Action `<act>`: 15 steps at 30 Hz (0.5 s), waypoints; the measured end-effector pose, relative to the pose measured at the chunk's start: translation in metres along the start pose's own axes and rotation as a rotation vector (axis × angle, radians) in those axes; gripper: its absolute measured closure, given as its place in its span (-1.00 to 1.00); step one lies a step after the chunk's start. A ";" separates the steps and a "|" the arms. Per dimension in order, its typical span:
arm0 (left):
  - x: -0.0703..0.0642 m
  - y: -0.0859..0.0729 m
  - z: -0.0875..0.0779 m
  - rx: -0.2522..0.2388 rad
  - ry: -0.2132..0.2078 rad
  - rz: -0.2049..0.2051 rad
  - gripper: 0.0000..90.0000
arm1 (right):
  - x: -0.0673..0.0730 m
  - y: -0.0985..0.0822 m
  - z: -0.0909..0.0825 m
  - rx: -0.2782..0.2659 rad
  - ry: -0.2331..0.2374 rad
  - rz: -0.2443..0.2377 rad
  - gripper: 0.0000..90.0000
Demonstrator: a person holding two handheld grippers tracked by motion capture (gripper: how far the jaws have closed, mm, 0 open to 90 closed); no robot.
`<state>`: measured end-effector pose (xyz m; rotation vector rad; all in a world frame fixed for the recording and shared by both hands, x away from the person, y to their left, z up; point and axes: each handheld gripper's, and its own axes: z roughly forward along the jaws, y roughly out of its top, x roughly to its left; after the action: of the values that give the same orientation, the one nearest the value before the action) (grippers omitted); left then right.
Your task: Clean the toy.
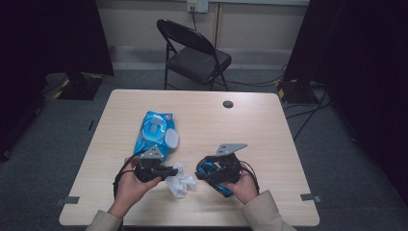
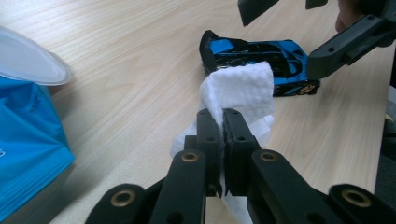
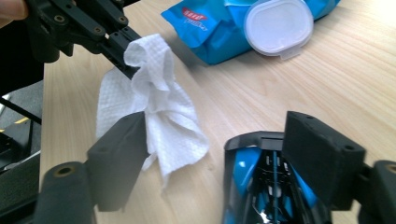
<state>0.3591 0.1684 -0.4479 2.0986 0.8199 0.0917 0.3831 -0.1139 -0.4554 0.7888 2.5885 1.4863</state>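
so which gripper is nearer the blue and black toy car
Right. The right gripper has its open jaws either side of the blue and black toy car; the left gripper is beside it, shut on a white wipe.

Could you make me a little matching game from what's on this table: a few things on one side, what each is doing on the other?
Things:
1. wipe
2. toy car
3. wipes pack
4. chair

States:
A. lid flipped open
B. pinched in the left gripper
C. standing beyond the table
D. lying by the open right gripper

Pairs: 1-B, 2-D, 3-A, 4-C
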 end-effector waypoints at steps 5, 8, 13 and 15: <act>0.001 -0.002 0.001 0.014 0.003 0.000 0.92 | -0.004 -0.007 0.001 0.093 -0.007 0.095 -0.68; 0.003 -0.004 0.002 0.011 0.010 0.003 0.89 | -0.006 -0.012 0.003 0.118 -0.039 0.066 -0.68; 0.005 -0.007 0.000 0.013 0.015 -0.007 0.88 | -0.010 -0.012 0.001 0.105 -0.077 0.077 -0.69; 0.005 -0.007 0.000 0.015 0.020 -0.006 0.88 | -0.011 -0.012 0.001 0.107 -0.099 0.072 -0.69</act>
<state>0.3596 0.1748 -0.4544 2.1122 0.8413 0.1033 0.3880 -0.1231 -0.4680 0.9515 2.6101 1.2994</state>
